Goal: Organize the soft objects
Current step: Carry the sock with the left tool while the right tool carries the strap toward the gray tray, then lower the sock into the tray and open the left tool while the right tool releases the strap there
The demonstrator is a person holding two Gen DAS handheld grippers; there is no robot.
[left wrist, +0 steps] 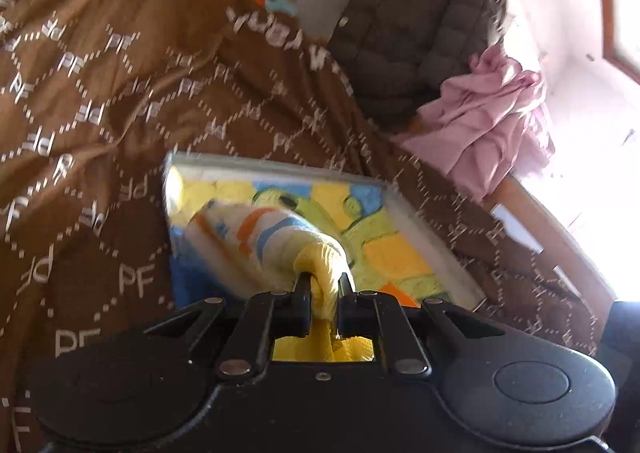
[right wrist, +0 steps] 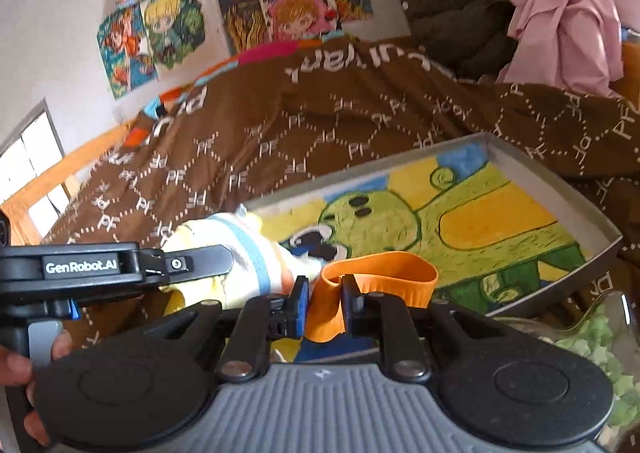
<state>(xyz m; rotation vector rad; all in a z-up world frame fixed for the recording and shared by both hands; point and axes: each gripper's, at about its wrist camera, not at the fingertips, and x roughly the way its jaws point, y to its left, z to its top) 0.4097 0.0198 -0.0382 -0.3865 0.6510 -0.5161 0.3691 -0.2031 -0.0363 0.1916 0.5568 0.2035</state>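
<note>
A soft yellow sock (left wrist: 260, 233) with orange and blue stripes hangs over a shallow grey tray (left wrist: 280, 169) lined with a colourful cartoon picture. My left gripper (left wrist: 324, 281) is shut on the sock's yellow end. In the right wrist view the same sock (right wrist: 248, 249) sits at the tray's (right wrist: 560, 177) near left corner, with the left gripper (right wrist: 224, 259) coming in from the left. My right gripper (right wrist: 325, 285) is shut on an orange elastic band (right wrist: 384, 269), whose loop lies over the tray's near edge.
The tray rests on a brown blanket (left wrist: 120, 93) with a white "PF" pattern. A dark puffer jacket (left wrist: 412, 25) and a pink cloth (left wrist: 488, 113) lie beyond it. Cartoon posters (right wrist: 168, 21) hang on the wall. A glass jar (right wrist: 600, 353) of green bits stands at the lower right.
</note>
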